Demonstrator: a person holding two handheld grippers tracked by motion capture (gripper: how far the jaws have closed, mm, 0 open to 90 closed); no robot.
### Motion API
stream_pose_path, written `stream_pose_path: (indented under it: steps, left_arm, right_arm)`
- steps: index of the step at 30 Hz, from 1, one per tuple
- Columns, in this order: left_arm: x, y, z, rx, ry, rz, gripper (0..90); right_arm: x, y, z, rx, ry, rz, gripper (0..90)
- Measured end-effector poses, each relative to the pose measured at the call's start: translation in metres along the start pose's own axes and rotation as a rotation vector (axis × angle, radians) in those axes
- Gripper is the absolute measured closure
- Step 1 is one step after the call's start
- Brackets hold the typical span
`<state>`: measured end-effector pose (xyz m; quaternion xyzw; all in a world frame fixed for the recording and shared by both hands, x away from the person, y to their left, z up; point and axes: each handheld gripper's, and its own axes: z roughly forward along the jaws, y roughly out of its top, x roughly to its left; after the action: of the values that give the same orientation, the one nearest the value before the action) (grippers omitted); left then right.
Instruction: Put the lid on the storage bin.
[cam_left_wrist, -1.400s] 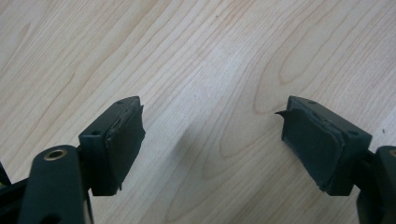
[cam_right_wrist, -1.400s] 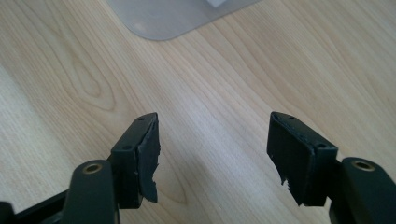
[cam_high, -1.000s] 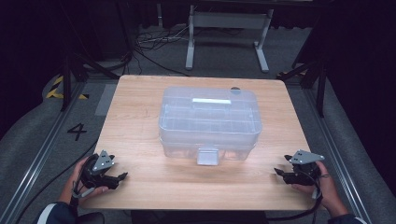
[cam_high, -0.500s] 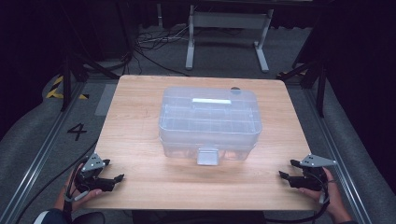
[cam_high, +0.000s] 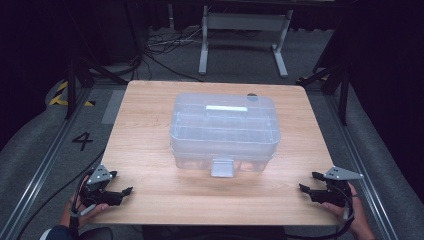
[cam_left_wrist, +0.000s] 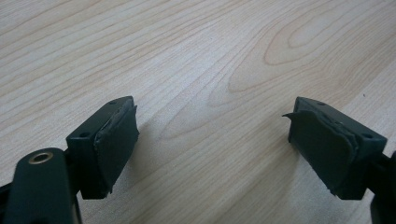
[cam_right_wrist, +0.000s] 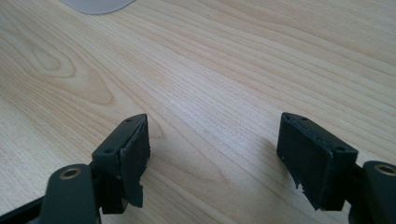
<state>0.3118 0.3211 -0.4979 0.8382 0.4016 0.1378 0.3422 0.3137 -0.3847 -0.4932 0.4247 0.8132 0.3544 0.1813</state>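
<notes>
A clear plastic storage box (cam_high: 224, 130) with a lid, a white handle strip and a front latch (cam_high: 222, 167) stands in the middle of the wooden table (cam_high: 150, 120). My left gripper (cam_high: 120, 182) rests at the table's front left corner, open, with only bare wood between its jaws (cam_left_wrist: 212, 140). My right gripper (cam_high: 310, 182) sits at the front right corner, also open and holding nothing (cam_right_wrist: 212, 154). Both are well apart from the box. A pale edge of the box (cam_right_wrist: 95, 4) shows at the top of the right gripper view.
The table stands on grey floor with cables (cam_high: 160, 45) and a metal stand (cam_high: 240, 35) behind it. A floor mark "4" (cam_high: 82, 141) lies to the left. Bare wood surrounds the box on all sides.
Both grippers have drawn back toward the table's front edge, the left one outward to the left and the right one outward to the right. The box has not moved.
</notes>
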Motion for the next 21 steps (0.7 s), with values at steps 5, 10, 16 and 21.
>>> stream_pose_path:
  steps: [5,10,16,21]
  left_arm:
    - [-0.0003,-0.0001,-0.0001,0.000,0.003,-0.002,15.8]
    - [-0.0004,-0.0001,-0.0001,0.000,0.002,-0.003,15.8]
    - [-0.0004,-0.0001,-0.0001,0.001,0.003,-0.003,15.8]
    - [-0.0007,0.0000,0.0000,0.000,0.006,-0.005,15.7]
  right_arm:
    - [0.0003,0.0001,0.0002,0.002,-0.007,0.006,24.2]
    - [0.0002,0.0002,0.0003,0.004,-0.008,0.008,23.6]
    - [0.0001,0.0002,0.0004,0.003,-0.008,0.009,23.5]
    - [0.0001,0.0002,0.0004,0.003,-0.008,0.009,23.5]
